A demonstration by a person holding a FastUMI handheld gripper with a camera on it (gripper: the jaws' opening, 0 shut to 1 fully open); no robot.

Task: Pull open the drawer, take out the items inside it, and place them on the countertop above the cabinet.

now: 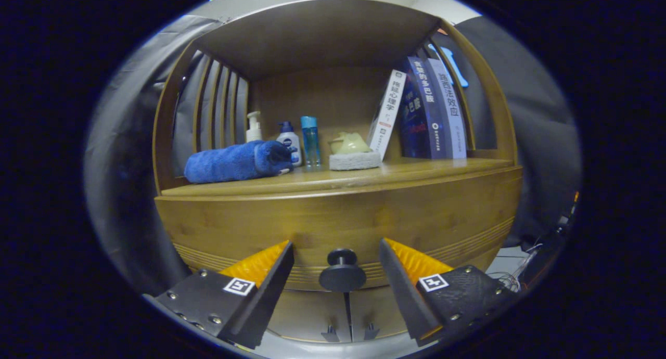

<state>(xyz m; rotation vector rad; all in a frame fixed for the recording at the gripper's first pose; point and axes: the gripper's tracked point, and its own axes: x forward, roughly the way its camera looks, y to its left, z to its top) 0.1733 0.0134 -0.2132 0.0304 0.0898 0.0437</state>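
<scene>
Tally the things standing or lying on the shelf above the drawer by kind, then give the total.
Books: 3
Bottles: 3, one a pump bottle, one blue-capped
Rolled blue towel: 1
Sponge: 1
Pale green item on the sponge: 1
Total: 9

The gripper is open, jaws either side of the drawer knob, not touching it.

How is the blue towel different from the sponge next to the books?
The blue towel is rolled and long; the sponge is a flat, pale grey block. The towel has nothing on it; the sponge has a yellowish thing on top. Both lie on the countertop, beyond the open gripper.
</scene>
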